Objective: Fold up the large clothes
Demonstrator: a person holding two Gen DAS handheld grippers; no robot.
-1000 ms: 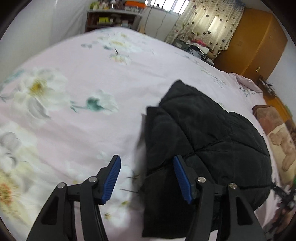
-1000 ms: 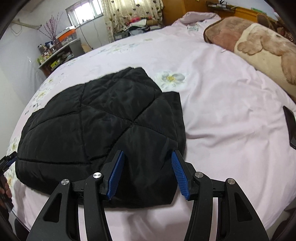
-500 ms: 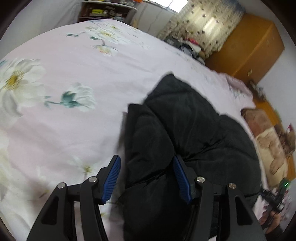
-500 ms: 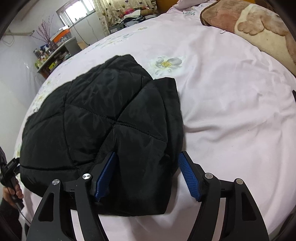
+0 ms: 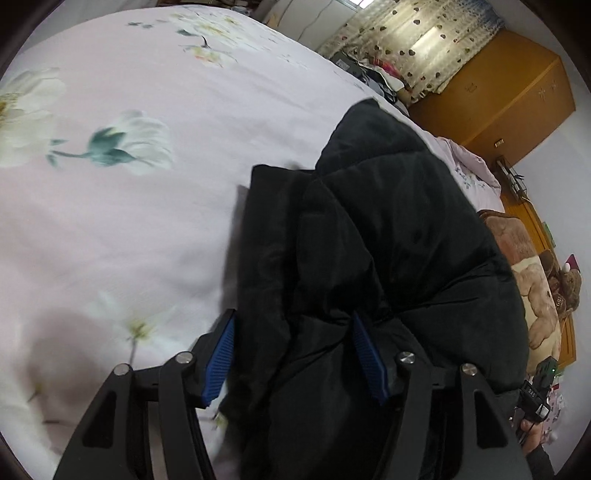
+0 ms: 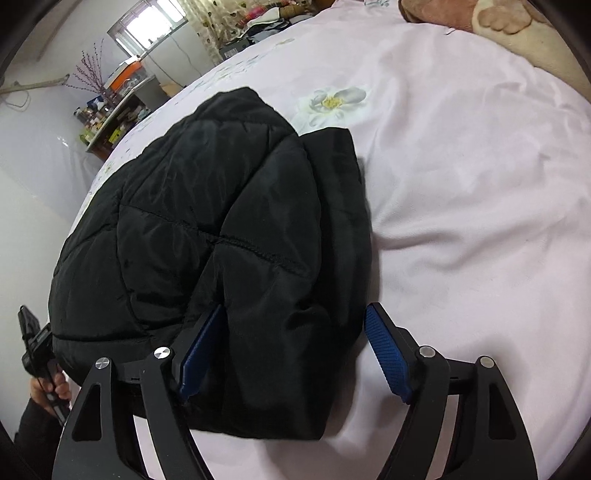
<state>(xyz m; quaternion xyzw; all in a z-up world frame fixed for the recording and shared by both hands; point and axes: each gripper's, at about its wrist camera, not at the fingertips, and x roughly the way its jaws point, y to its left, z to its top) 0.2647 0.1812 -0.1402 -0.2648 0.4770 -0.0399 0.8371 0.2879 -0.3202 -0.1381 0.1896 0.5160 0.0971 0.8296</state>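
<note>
Both claws have dropped closer to the black quilted jacket (image 5: 388,240) since a second ago, and it fills much more of each wrist view now.

Surroundings: pink floral bed sheet (image 5: 129,221) under everything. Heart-print curtain (image 5: 417,48) and orange wardrobe (image 5: 509,92) at the far end in the left view. Brown teddy-print blanket (image 5: 532,295) lies beyond the jacket's far side. Cluttered shelf (image 6: 110,118) and a window (image 6: 147,22) show in the right view. Nothing sits on the bed between the claws and the jacket.

Pose: both claws point steeply down at the bed. Left claw (image 5: 291,354) straddles the near left edge of the jacket, jaws opening, bunched fabric between them; whether the blue pads press the fabric is hard to say (the right-hand one sits against it). Right claw (image 6: 295,354) is over the near right corner, jaws opening wide; the left-hand pad is tucked into a crease, the other stands off the fabric over bare sheet. A hand (image 6: 50,387) in a dark sleeve holds the left claw's handle, low at the left of the right view.

Jacket: already folded into a compact puffy bundle, stitched panels on top, a narrower folded flap (image 6: 336,177) along its right edge. It lies flat on the sheet, near the bed's front edge.
</note>
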